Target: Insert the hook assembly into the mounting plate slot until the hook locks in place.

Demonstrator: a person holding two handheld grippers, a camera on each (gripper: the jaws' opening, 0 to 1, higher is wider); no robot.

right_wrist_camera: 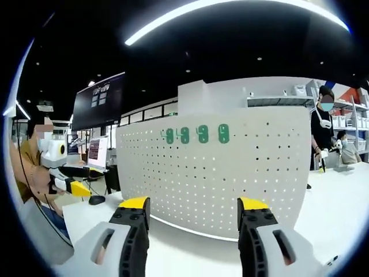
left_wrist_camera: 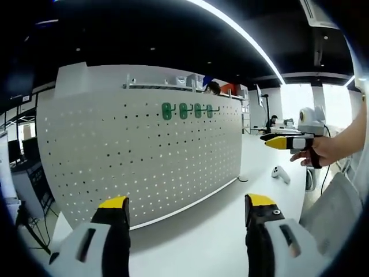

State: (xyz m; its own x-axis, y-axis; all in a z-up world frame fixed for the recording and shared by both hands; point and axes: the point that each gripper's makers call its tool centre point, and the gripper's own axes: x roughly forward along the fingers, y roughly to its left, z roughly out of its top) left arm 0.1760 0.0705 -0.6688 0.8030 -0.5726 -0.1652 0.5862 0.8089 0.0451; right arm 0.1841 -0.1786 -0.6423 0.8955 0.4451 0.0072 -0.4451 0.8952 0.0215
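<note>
A white pegboard mounting plate stands upright on the white table. Four green hook assemblies sit in a row in its upper holes. In the right gripper view the same plate faces me with the green hooks near its top edge. My left gripper is open, nothing between its yellow-tipped jaws, a short way in front of the plate. My right gripper is open and empty too, also short of the plate. The right gripper shows in a hand off the plate's right end; the left gripper shows at far left.
A small white controller-like object lies on the table right of the plate. A dark wall monitor and a small screen sit to the left. A person stands at the back right by shelves.
</note>
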